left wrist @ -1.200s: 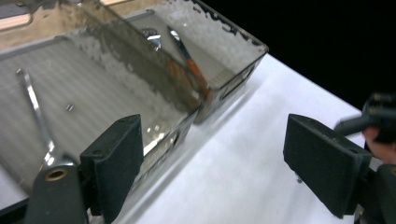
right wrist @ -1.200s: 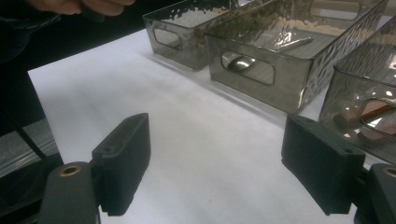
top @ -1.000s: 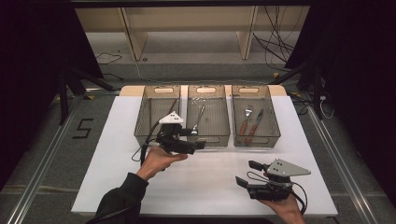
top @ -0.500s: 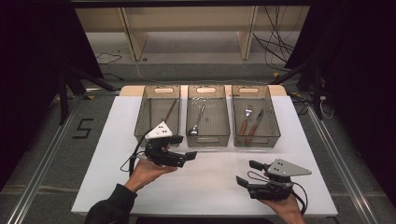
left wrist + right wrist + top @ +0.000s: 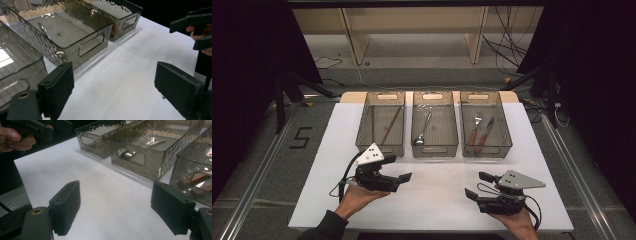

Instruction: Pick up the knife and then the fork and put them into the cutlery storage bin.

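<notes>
My left gripper (image 5: 397, 168) hovers open and empty over the white table (image 5: 437, 200), just in front of the left clear bin (image 5: 379, 149). My right gripper (image 5: 478, 185) is open and empty near the table's front right. The left bin holds a brown stick (image 5: 391, 125). A spoon (image 5: 422, 131) lies in the middle bin (image 5: 434, 150), and a fork (image 5: 476, 126) and a red-handled tool (image 5: 486, 134) lie in the right bin (image 5: 487, 150). In the left gripper view the gripper (image 5: 117, 92) faces bare table beside the middle bin (image 5: 91, 46). In the right gripper view the gripper (image 5: 115, 215) faces the spoon (image 5: 125, 153).
The three bins stand in a row along the table's far half. Wooden shelving legs (image 5: 357, 45) and cables (image 5: 507, 50) lie on the floor beyond the table. Metal rails (image 5: 257, 175) run along both sides. The other gripper (image 5: 195, 22) appears at the left gripper view's top right.
My left gripper has drawn back from the left bin's front edge toward the person and lower over the table. The right gripper has stayed in place.
</notes>
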Demonstrator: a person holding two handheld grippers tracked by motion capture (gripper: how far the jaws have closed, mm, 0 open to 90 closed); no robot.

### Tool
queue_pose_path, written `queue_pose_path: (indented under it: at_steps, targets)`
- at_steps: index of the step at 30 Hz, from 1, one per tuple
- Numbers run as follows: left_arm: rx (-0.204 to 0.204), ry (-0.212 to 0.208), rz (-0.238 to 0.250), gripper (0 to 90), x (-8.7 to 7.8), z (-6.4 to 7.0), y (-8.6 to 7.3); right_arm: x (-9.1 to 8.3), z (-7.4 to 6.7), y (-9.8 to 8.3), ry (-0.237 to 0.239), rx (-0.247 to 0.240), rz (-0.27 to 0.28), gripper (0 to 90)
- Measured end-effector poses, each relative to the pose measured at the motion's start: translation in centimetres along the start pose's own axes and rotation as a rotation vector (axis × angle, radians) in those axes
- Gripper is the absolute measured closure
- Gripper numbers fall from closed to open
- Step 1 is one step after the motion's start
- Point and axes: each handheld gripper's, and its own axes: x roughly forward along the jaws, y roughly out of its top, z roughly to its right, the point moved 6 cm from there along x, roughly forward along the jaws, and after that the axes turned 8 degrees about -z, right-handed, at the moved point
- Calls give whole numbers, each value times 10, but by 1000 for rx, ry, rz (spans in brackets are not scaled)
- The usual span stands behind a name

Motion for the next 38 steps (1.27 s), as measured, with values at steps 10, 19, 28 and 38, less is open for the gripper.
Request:
queue_pose_path:
  at_steps: [10, 19, 28, 38]
  targets:
    - [-13, 16, 1, 156, -7, -2, -25, 1, 0, 0, 1, 1, 2, 245]
    - [-40, 18, 25, 156, -15, -3, -41, 1, 1, -1, -4, 2, 0, 245]
    - [-57, 40, 23, 156, -16, -8, -46, 2, 0, -1, -3, -1, -5, 245]
    - [-61, 43, 24, 156, -15, -8, -46, 3, 0, -2, 1, -1, -6, 245]
